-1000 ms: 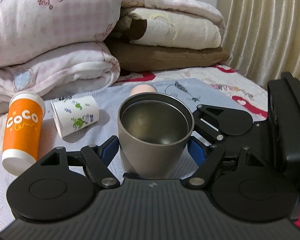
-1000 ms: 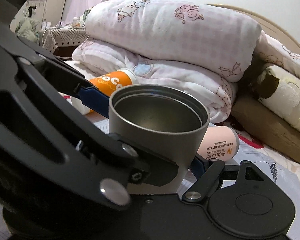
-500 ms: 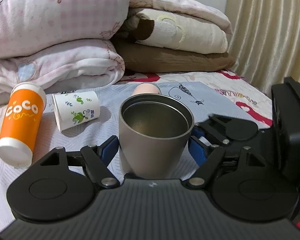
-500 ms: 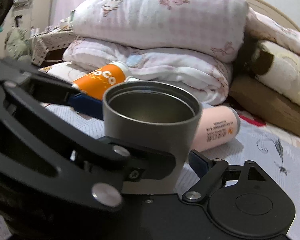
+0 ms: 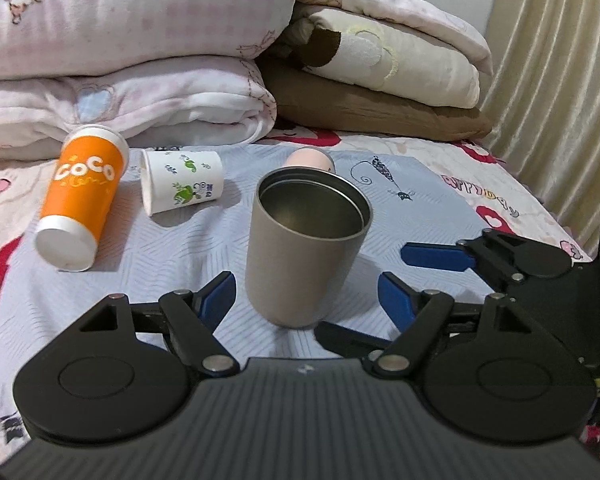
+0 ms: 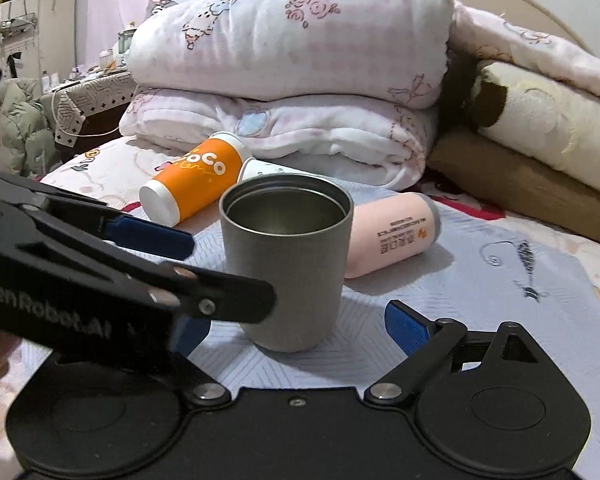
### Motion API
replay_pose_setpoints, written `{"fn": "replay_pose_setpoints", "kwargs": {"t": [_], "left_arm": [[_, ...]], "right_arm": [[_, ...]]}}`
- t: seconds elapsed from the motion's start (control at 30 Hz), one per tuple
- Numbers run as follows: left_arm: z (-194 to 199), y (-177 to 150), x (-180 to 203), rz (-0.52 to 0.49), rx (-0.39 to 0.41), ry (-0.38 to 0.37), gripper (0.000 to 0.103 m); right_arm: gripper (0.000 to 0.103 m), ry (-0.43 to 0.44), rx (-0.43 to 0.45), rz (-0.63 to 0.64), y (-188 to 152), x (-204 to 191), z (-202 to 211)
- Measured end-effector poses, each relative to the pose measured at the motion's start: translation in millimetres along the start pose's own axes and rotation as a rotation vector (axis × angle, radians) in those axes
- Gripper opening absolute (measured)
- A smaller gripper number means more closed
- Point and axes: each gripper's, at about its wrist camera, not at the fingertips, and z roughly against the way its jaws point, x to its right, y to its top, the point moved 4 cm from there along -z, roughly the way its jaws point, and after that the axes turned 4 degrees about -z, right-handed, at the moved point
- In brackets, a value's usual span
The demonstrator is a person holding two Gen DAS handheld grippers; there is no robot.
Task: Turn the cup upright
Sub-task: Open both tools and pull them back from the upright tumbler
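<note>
Standing upright on the pale blue sheet (image 5: 400, 216), the grey metal cup (image 5: 306, 252) sits between the spread jaws of the left gripper (image 5: 306, 292) and right gripper (image 6: 300, 320), touching neither.

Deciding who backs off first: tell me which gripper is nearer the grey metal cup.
Left, narrowly. The left gripper has its open fingers flanking the base of the grey metal cup, one nearly touching. The right gripper also straddles it, with wider gaps.
</note>
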Motion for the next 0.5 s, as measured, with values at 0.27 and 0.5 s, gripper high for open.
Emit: {"fn": "replay_pose_setpoints", "kwargs": {"t": [0.27,0.5], "left_arm": [[58.1,10.0,12.6,-0.086,-0.019,0.062,0.078],[112.1,14.0,19.9,-0.054,-0.013,0.09,0.078]], "right_arm": [[0.096,-0.032,0.031,-0.001,10.0,-15.6,47.8],[0.096,-0.124,0.036,-0.087,20.5,-24.2,106.2]]}}
